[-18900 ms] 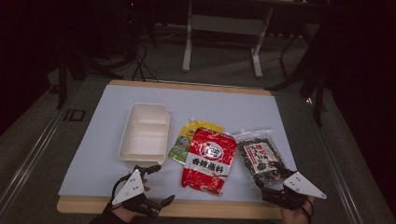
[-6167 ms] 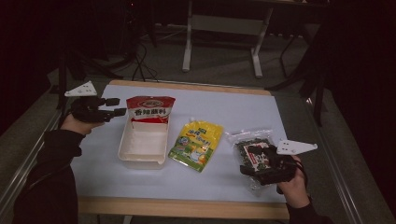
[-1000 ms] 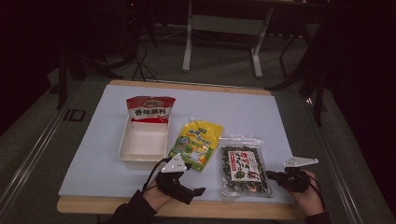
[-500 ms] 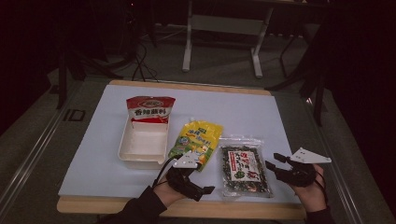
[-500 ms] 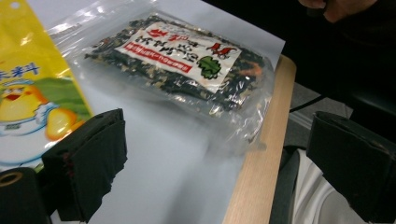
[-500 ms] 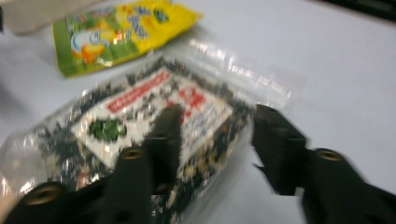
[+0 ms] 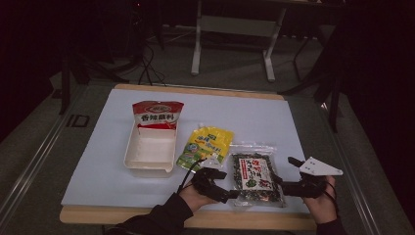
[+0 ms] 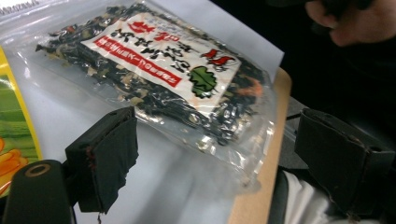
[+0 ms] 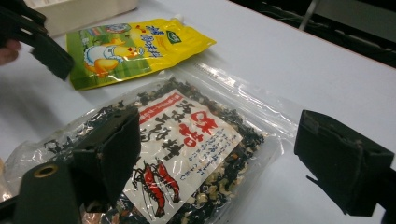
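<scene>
Clear seaweed bag (image 7: 254,177), white label, red prawns

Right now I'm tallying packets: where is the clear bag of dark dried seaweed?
In the high view, the clear bag of dark dried seaweed lies flat near the table's front edge, right of the yellow pouch, between the left gripper and right gripper.

table (image 7: 274,115) | white tray (image 7: 131,156) | yellow pouch (image 7: 205,146) | seaweed bag (image 7: 254,177)
</scene>
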The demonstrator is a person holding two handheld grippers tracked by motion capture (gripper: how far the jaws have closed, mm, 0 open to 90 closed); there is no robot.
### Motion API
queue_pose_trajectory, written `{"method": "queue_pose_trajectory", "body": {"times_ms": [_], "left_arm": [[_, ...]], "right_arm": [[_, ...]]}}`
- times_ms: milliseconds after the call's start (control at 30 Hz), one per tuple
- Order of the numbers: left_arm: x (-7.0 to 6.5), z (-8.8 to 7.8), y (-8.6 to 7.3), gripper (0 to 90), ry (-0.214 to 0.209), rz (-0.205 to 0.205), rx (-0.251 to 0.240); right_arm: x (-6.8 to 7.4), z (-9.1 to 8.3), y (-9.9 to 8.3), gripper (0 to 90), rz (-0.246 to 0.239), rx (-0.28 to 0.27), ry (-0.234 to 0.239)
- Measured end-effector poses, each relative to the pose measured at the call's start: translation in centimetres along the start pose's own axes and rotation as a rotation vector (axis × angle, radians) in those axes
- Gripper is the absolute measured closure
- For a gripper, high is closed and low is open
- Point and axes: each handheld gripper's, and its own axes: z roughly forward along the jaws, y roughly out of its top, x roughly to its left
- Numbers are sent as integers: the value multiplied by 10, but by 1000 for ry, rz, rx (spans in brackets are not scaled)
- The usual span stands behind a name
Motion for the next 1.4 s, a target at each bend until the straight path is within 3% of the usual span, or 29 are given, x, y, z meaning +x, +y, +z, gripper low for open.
{"method": "queue_pose_trajectory", "body": {"times_ms": [67, 167, 400, 467, 667, 733, 800, 900, 967, 1000, 1100, 1300, 1400], "left_arm": [[6, 5, 0, 162, 10, -52, -5], [11, 9, 0, 202, 9, -85, -6], [23, 24, 2, 241, 34, -166, 54], [24, 28, 2, 257, 42, -168, 62], [31, 37, 2, 338, 8, -215, 74], [33, 38, 3, 365, 0, -220, 76], [36, 38, 3, 397, -20, -239, 72], [37, 40, 3, 442, -42, -259, 79], [36, 42, 3, 495, -38, -248, 74], [37, 42, 2, 574, -53, -254, 72], [34, 42, 4, 605, -39, -223, 68], [31, 41, 5, 698, -55, -220, 66], [26, 38, 8, 736, -67, -181, 39]], "right_arm": [[1, 1, -1, 146, -9, 0, -3], [2, 1, -2, 147, -16, 6, -4], [1, 2, -4, 147, -14, 12, -6], [0, 1, -4, 147, -13, 10, -6], [-3, 0, -8, 147, -9, 15, -8], [-5, 0, -9, 145, 1, 20, 12], [-7, 2, -11, 136, -34, 18, 4], [-10, 6, -14, 141, -1, 68, 41], [-12, 8, -17, 144, 30, 97, 49], [-16, 10, -19, 147, 71, 116, 67], [-18, 10, -20, 146, 95, 116, 69], [-21, 7, -20, 104, 138, 91, 92], [-24, 11, -24, 103, 179, 112, 74]]}}
